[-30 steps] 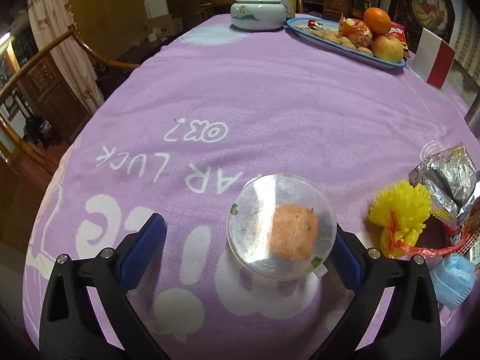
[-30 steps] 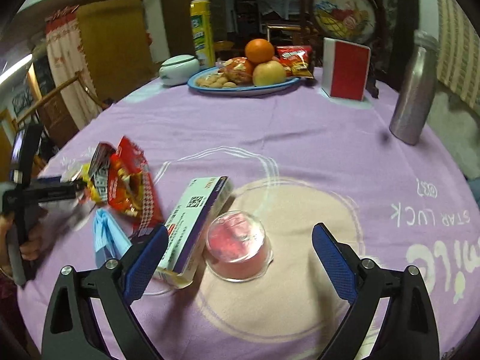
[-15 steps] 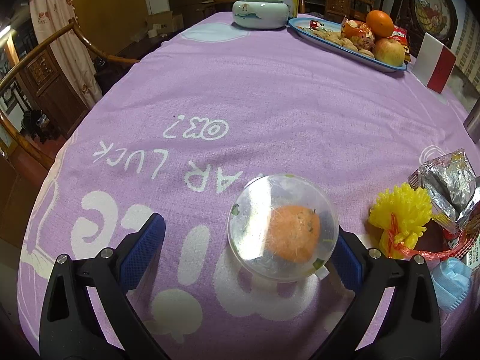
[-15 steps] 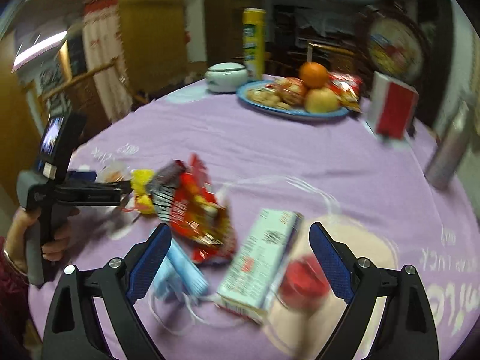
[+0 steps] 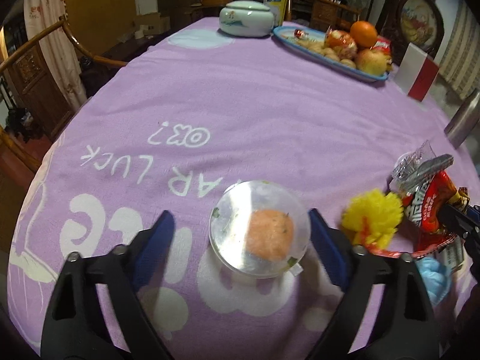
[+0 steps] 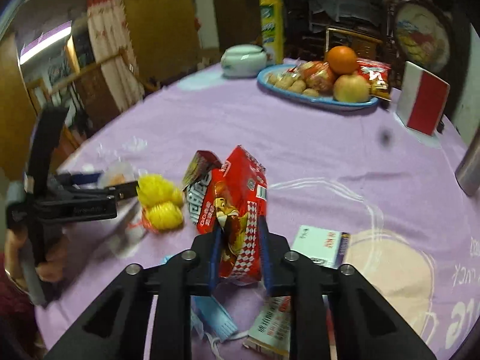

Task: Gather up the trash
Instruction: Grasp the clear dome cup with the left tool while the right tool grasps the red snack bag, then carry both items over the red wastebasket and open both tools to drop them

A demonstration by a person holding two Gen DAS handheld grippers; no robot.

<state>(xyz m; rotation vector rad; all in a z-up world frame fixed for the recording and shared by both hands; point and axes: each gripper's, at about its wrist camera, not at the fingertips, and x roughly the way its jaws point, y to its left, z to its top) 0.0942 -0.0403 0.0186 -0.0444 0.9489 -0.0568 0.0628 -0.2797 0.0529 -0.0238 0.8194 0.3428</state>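
Right gripper: fingers have just closed on the red snack bag, centre of frame, pinched upright. Left gripper: fingers have just been closing around the clear lidded cup, lower centre; right pad touches it, left pad apart. Yellow pom-pom and blue mask lie lower right on the purple surface.

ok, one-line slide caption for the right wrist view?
Right gripper shut on a red snack wrapper, lifted amid trash on the purple tablecloth.
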